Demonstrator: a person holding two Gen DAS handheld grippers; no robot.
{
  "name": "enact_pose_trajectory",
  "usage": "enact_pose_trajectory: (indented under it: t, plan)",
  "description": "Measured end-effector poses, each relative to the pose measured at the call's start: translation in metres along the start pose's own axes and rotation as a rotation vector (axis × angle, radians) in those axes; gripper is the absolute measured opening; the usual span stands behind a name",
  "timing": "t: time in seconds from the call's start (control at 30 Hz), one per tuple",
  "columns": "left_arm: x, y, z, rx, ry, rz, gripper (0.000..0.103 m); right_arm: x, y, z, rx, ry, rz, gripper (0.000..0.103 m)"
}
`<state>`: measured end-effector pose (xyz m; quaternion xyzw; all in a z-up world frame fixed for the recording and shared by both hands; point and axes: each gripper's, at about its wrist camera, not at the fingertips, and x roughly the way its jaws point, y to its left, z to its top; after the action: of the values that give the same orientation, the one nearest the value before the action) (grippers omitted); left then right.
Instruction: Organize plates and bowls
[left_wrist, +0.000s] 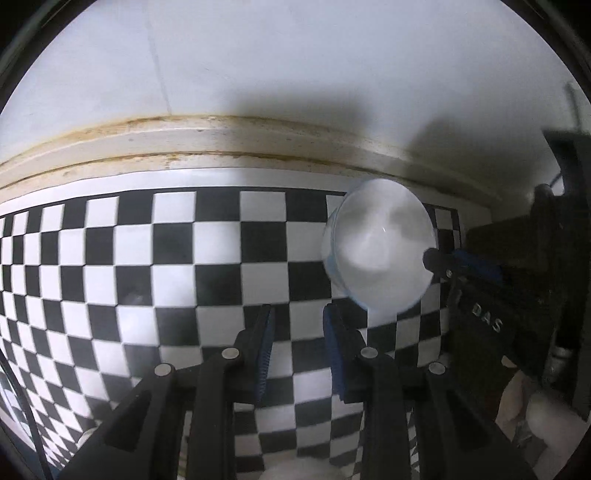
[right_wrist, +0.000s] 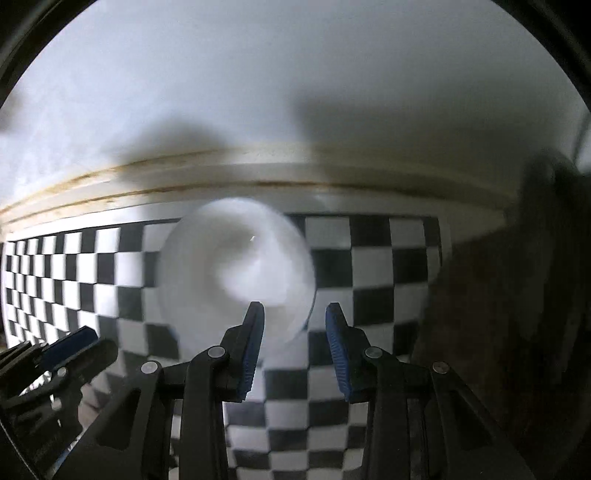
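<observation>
A white bowl (left_wrist: 378, 247) is tilted on its side above the checkered mat (left_wrist: 147, 258), its opening facing the camera. In the left wrist view the right gripper's finger (left_wrist: 434, 258) touches the bowl's right rim. My left gripper (left_wrist: 298, 314) is open and empty, below and left of the bowl. In the right wrist view the bowl (right_wrist: 236, 266) is blurred, just ahead and left of my right gripper (right_wrist: 295, 314). Its jaws stand apart, the left finger (right_wrist: 255, 317) overlapping the bowl's lower rim. Whether it grips the rim is unclear. The left gripper (right_wrist: 74, 347) shows at lower left.
The black-and-white checkered mat (right_wrist: 369, 258) lies on a counter against a white wall, with a stained cream ledge (left_wrist: 221, 136) behind it. A dark object (left_wrist: 554, 240) stands at the right edge of the mat. White items (left_wrist: 535, 413) lie at lower right.
</observation>
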<state>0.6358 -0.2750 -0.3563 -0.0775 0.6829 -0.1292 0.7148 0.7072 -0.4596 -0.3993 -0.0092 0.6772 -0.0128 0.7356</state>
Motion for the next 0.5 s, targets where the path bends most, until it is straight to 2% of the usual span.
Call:
enact_pose_trajectory:
  t: [0.17, 0.23, 0.33, 0.43, 0.5]
  plan:
    - [0.031, -0.009, 0.015, 0.017, 0.048, -0.004, 0.024, 0.021, 0.005, 0.024, -0.046, 0.056, -0.044, 0.037]
    - [0.040, -0.011, 0.019, 0.024, 0.056, 0.029, 0.023, 0.031, 0.005, 0.031, -0.059, 0.092, -0.053, 0.037]
    - [0.054, -0.009, 0.024, 0.016, 0.084, 0.016, 0.023, 0.040, 0.005, 0.033, -0.060, 0.118, -0.052, 0.037]
    - [0.053, -0.005, 0.025, 0.005, 0.093, -0.013, 0.023, 0.047, 0.001, 0.038, -0.050, 0.134, -0.043, 0.036]
    - [0.039, 0.001, 0.024, -0.005, 0.068, -0.038, 0.024, 0.049, -0.001, 0.041, -0.042, 0.145, -0.035, 0.032]
